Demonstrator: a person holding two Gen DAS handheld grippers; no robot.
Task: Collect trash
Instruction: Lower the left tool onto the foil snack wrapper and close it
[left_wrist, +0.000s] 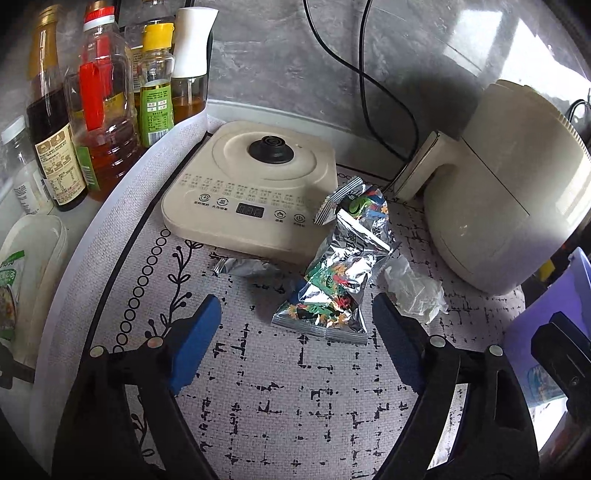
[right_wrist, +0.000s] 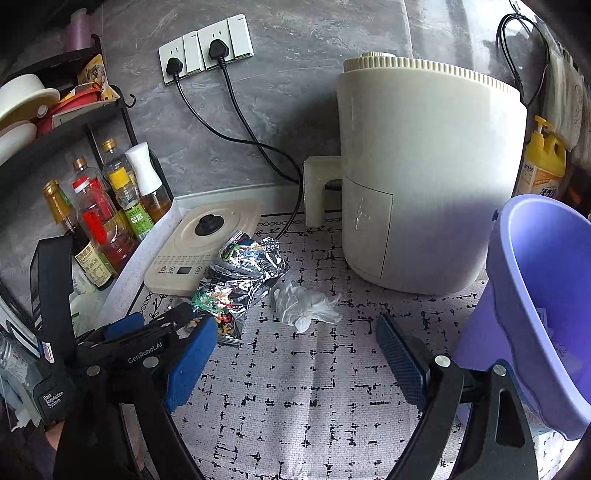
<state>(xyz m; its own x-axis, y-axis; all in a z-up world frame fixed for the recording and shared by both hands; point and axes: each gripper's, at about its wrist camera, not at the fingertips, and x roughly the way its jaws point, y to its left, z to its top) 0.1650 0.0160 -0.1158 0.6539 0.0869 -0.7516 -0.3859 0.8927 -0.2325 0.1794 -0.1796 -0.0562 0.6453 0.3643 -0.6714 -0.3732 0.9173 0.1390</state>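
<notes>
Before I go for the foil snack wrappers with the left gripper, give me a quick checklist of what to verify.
1. Left gripper open, jaws wide: ok.
2. Foil wrappers lined up ahead between the jaws: ok.
3. Jaws down around the wrappers: not ok, short of them.
4. Crumpled tissue apart from the wrappers: not ok, lies right beside.
5. Purple bin close by with its mouth open: ok.
6. Right gripper open, holding nothing: ok.

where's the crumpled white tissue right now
The crumpled white tissue lies on the patterned mat, just right of the foil snack wrappers and in front of the air fryer, centre of the right wrist view.
</notes>
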